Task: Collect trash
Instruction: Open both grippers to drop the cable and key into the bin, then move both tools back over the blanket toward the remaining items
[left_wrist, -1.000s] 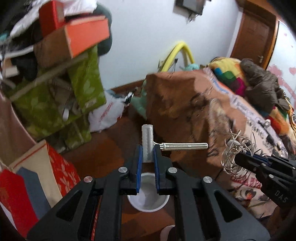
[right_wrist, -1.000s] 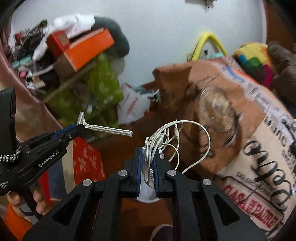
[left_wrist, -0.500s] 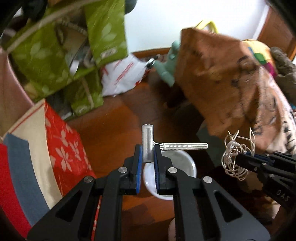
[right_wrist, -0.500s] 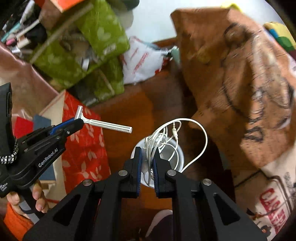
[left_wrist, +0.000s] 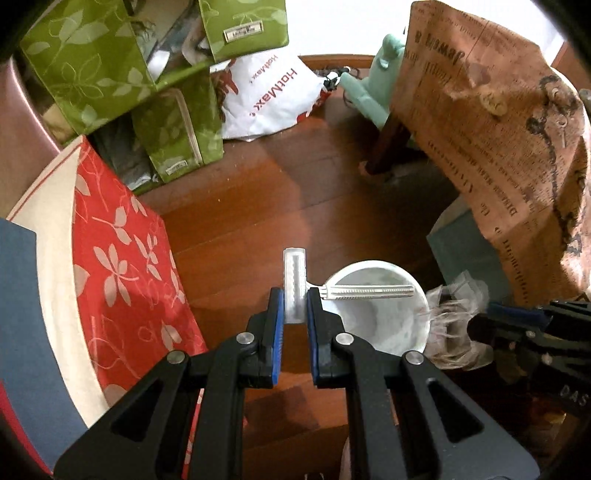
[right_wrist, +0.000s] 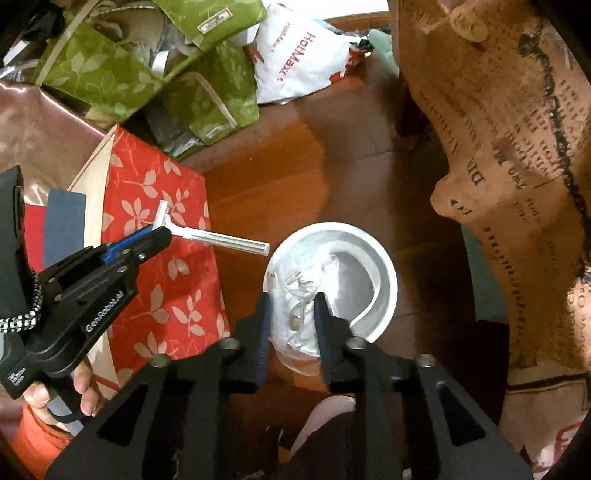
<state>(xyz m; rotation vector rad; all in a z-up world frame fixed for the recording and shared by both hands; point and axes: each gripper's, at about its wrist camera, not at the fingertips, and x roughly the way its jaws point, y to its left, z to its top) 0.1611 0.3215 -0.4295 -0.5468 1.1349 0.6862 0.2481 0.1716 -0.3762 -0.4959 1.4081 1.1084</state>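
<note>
A white bin (left_wrist: 384, 334) (right_wrist: 384, 280) stands on the wooden floor below both grippers. My left gripper (left_wrist: 294, 297) is shut on the head of a silver disposable razor (left_wrist: 295, 284), whose handle (left_wrist: 369, 291) points right over the bin; it also shows in the right wrist view (right_wrist: 214, 238). My right gripper (right_wrist: 291, 302) has opened its jaws right above the bin. The tangled white earphone cable (right_wrist: 299, 306) sits blurred between the fingers, dropping into the bin. In the left wrist view the cable (left_wrist: 452, 325) is a blur by the right gripper (left_wrist: 480, 325).
A red floral cushion (left_wrist: 122, 280) lies left of the bin. Green fabric boxes (left_wrist: 110, 74) and a white HotMax bag (left_wrist: 273, 96) stand at the back. A brown printed cloth (left_wrist: 498, 129) hangs over furniture at the right. A foot (right_wrist: 325, 421) is near the bin.
Both grippers tilted down toward the floor and moved over the bin. The right gripper opened and the cable is falling out. The left still holds the razor.
</note>
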